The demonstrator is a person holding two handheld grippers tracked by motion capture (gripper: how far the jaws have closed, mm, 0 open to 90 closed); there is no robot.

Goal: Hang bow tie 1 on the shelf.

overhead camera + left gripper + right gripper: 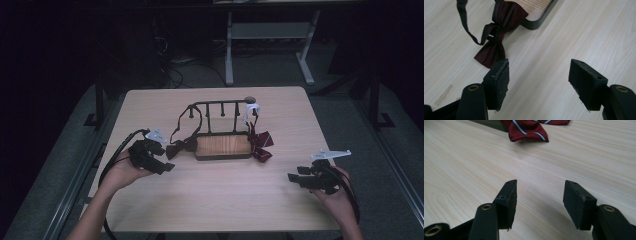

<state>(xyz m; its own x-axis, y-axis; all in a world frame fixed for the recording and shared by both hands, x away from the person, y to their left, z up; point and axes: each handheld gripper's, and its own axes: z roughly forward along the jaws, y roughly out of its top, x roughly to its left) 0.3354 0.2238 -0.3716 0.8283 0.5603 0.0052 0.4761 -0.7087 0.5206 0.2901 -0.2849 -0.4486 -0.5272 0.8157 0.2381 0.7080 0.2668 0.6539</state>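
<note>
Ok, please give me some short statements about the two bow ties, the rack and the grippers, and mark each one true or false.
1. The left gripper is open with nothing between its jaws. True.
2. The dark red bow tie lies at the left end of the rack. True.
3. The right gripper is shut on the striped bow tie. False: it is open, apart from that tie.
4. Both bow ties lie on the rack's wooden base. False: they lie mostly on the table at its ends.

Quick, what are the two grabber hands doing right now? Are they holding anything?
Left gripper: open, holding nothing; the dark bow tie lies just ahead on the table.
Right gripper: open, holding nothing; the striped bow tie lies farther off.
</note>
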